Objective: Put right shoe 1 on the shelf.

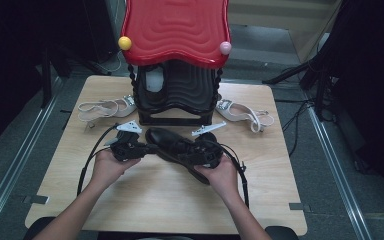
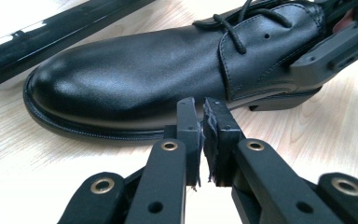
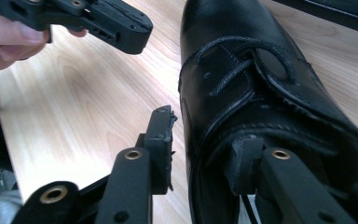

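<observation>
A black leather lace-up shoe (image 1: 172, 142) lies on its sole in the middle of the wooden table (image 1: 155, 200), toe to the left. My left gripper (image 1: 150, 148) sits just in front of the toe side; in the left gripper view its jaws (image 2: 201, 112) stand almost together with nothing between them, close to the shoe (image 2: 135, 79). My right gripper (image 1: 194, 149) is at the heel end. In the right gripper view (image 3: 205, 128) one jaw is inside the shoe (image 3: 261, 84) opening and the other outside, a little off the leather.
A black stand with a wavy red roof (image 1: 175, 60) rises at the table's back edge. Pale sandals lie on either side of it, one left (image 1: 105, 107) and one right (image 1: 245, 115). Cables trail from both grippers toward the front.
</observation>
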### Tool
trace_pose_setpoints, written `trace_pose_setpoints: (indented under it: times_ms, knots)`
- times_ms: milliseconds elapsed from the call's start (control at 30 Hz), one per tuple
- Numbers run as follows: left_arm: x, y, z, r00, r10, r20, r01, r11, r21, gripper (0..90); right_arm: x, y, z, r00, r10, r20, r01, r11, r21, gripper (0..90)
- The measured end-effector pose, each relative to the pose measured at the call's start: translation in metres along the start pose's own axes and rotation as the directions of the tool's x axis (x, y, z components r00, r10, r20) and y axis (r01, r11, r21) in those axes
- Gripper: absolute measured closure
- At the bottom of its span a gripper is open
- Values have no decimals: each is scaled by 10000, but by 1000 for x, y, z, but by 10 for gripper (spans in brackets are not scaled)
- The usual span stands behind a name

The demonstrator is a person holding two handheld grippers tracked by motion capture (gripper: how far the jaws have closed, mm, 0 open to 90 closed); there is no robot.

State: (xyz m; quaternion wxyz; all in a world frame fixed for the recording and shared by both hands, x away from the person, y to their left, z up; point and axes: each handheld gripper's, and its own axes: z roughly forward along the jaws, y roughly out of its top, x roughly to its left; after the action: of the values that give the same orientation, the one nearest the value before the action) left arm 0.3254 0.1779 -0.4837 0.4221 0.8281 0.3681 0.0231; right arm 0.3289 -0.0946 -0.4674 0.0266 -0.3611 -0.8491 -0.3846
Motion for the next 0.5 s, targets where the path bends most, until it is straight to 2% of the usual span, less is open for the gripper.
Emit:
trace_pose_setpoints:
  times_ms: [200,433,467,500]
  knots:
    - [0,0,0,9999,-114,-45,113,9999,-104,851,-8,-6,-26,9999,-85,64,88,9990,-434,695]
    - [-3,1,-1,10000,-3,20,4,10000,-86,864,-19,-14,-45,9994,-235,271,250,9979,-595,816]
    - [-3,1,-1,10000,16,24,-16,9999,-127,864,-21,-15,-48,9992,-167,361,189,9980,-608,842]
    - [-4,1,1,10000,27,47,-27,9999,-140,869,-27,-16,-52,9978,-92,653,139,9973,-721,887]
